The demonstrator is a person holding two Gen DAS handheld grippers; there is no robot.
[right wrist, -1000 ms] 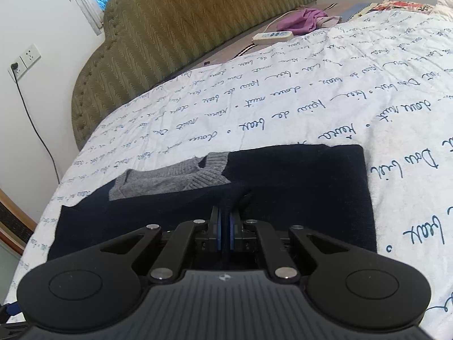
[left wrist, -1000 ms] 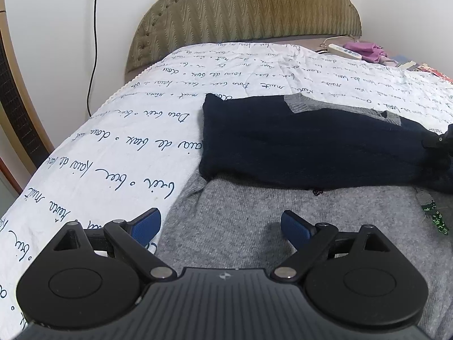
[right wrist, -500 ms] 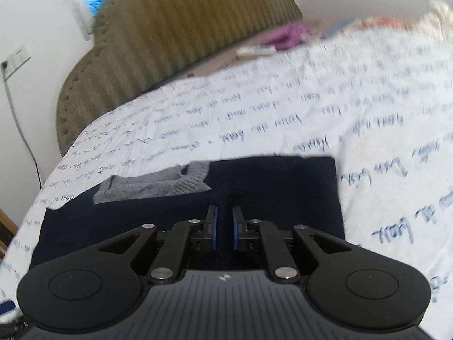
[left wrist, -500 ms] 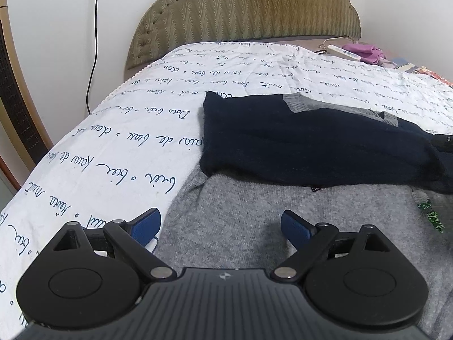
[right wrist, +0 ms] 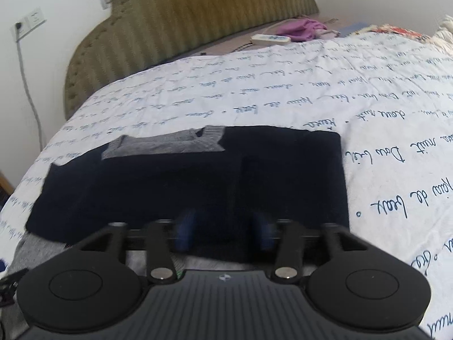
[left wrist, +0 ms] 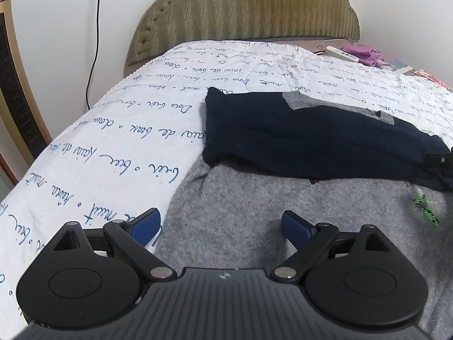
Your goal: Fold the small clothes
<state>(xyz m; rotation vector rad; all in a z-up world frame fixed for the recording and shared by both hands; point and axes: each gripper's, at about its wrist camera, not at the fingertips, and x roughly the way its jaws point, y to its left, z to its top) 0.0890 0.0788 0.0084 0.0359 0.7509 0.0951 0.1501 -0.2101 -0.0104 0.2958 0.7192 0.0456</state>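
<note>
Right tool (right wrist: 225,228) has just been opening, nothing between its pads, above the folded navy sweater (right wrist: 175,187); left tool (left wrist: 220,223) gapes wide over the grey knit (left wrist: 254,198).

— What is the garment like?

— A small knitted sweater (left wrist: 297,204), grey in the body with dark navy parts. A navy sleeve section (right wrist: 198,181) is folded flat across its far half, and the grey ribbed collar (right wrist: 167,144) shows along the far edge.

— Is it spread out or bunched?

— Mostly flat. In the left view the grey lower body lies near, smooth apart from small creases at its left edge, where the navy fold overlaps it.

— Anything on the front?

— A small green patch (left wrist: 424,206) shows on the grey at the right; too small to make out.

— And where does it lie?

— On the bed, with its collar toward the far end.
</note>
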